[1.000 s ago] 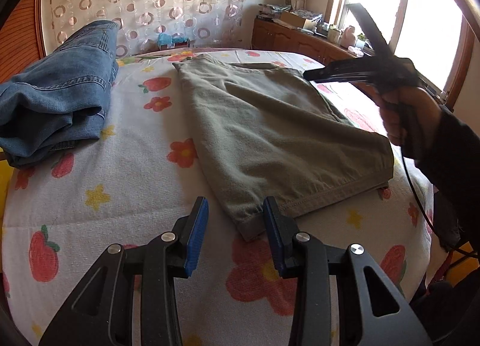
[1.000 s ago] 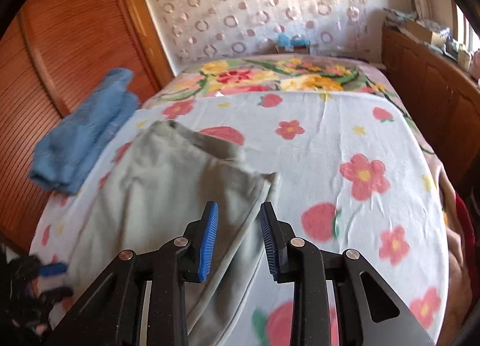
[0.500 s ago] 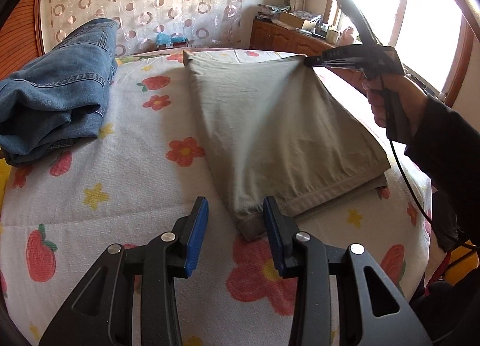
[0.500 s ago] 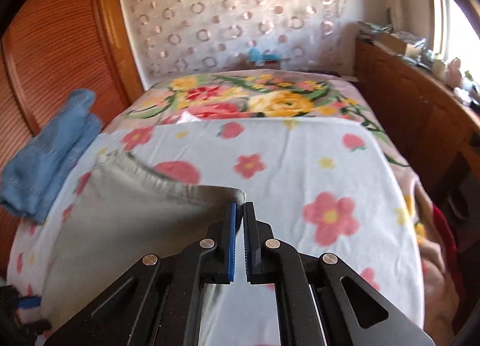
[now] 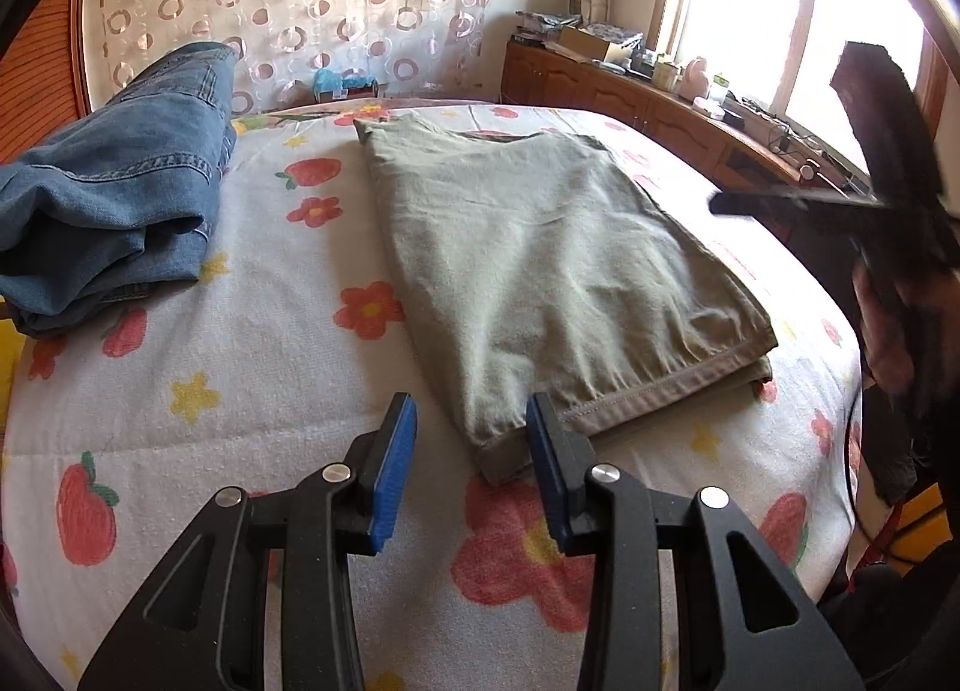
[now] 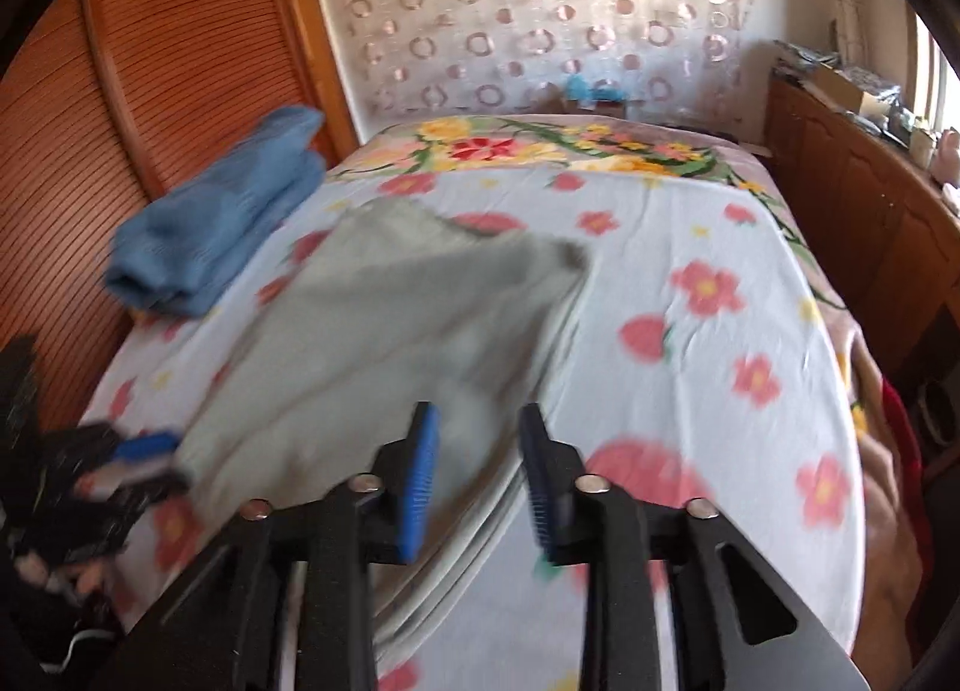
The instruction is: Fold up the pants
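**Right jaws opening, pants flat**

Now, on my left view, the left gripper (image 5: 471,439) stands apart, empty, pants (image 5: 540,265) at twelve o'clock, jeans (image 5: 114,199) at ten. Right view, blurred: the right gripper (image 6: 477,466) is opening, clamping nothing, over the pants' (image 6: 384,343) edge on the bed (image 6: 690,247).

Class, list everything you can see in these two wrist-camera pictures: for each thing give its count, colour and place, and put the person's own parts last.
olive pants: one, olive-green, folded flat on the middle of the bed.
jeans: one pair, blue denim, heaped on the bed's left side by the wooden panel.
bedspread: one, white with red and yellow flowers and strawberries, covering the bed.
curtain: one, pale with ring pattern, behind the bed.
wooden cabinet: one, brown, under the window, cluttered top.
left gripper: one, black with blue pads, open above the pants' near corner.
right gripper: one, black with blue pads, jaws opening, nothing gripped.
hand: one, holding the right gripper's handle.
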A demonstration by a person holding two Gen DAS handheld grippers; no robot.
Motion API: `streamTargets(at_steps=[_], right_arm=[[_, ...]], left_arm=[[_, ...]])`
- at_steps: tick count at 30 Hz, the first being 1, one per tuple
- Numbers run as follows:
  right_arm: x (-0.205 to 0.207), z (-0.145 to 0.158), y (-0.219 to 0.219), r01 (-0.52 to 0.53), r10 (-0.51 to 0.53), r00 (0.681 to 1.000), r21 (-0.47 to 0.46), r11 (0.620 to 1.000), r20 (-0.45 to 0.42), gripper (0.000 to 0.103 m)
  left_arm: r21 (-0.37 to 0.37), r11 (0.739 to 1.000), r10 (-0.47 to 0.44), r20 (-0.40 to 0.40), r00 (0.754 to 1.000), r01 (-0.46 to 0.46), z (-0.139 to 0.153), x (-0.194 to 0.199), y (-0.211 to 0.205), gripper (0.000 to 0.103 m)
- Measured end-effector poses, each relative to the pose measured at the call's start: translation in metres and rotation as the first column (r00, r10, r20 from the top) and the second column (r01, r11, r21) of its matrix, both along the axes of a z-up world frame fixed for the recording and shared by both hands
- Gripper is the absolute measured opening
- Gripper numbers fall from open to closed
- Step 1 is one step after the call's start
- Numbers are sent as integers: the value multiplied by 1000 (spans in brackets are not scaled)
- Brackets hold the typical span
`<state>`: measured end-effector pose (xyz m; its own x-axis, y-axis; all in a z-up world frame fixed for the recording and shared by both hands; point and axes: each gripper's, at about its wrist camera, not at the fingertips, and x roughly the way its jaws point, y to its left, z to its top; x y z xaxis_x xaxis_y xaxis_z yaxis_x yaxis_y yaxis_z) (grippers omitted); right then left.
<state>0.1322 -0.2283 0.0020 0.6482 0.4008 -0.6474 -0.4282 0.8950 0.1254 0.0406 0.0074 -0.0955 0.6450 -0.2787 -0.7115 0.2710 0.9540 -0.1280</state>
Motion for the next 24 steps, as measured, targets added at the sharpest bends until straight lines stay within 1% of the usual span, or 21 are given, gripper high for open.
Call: streamTargets(at_steps=[1, 2, 5, 9, 14, 18, 22, 24], right_arm=[[-9, -4, 1, -6, 7, 1000, 7, 1000, -3, 54], [-15, -7, 1, -11, 11, 1000, 12, 1000, -7, 55], [-30, -18, 0, 6, -6, 1000, -5, 1000, -17, 55], [-39, -28, -3, 19, -19, 999, -4, 1000, -34, 55], [-51, -32, -3, 45, -45, 997, -6, 999, -61, 55], [-61, -40, -3, 46, -44, 995, 25, 999, -92, 55], [-72, -38, 1, 40, -37, 995, 26, 999, -88, 55], [-73, -39, 3, 38, -36, 996, 18, 999, -82, 55]], left_arm=[[3, 1000, 0, 1, 1000, 0, 1, 0, 0, 39], [7, 1000, 1, 2, 1000, -1, 1, 1, 0, 39], [12, 1000, 3, 1, 1000, -3, 0, 1, 0, 39], [14, 1000, 5, -2, 1000, -5, -1, 1, -1, 39], [10, 1000, 5, -4, 1000, -5, -2, 1, 1, 39], [8, 1000, 6, -4, 1000, -6, -2, 0, 1, 39], [1, 1000, 4, -6, 1000, -4, -2, -2, 2, 39], [-4, 1000, -7, -7, 1000, 7, -2, -4, 1, 33]])
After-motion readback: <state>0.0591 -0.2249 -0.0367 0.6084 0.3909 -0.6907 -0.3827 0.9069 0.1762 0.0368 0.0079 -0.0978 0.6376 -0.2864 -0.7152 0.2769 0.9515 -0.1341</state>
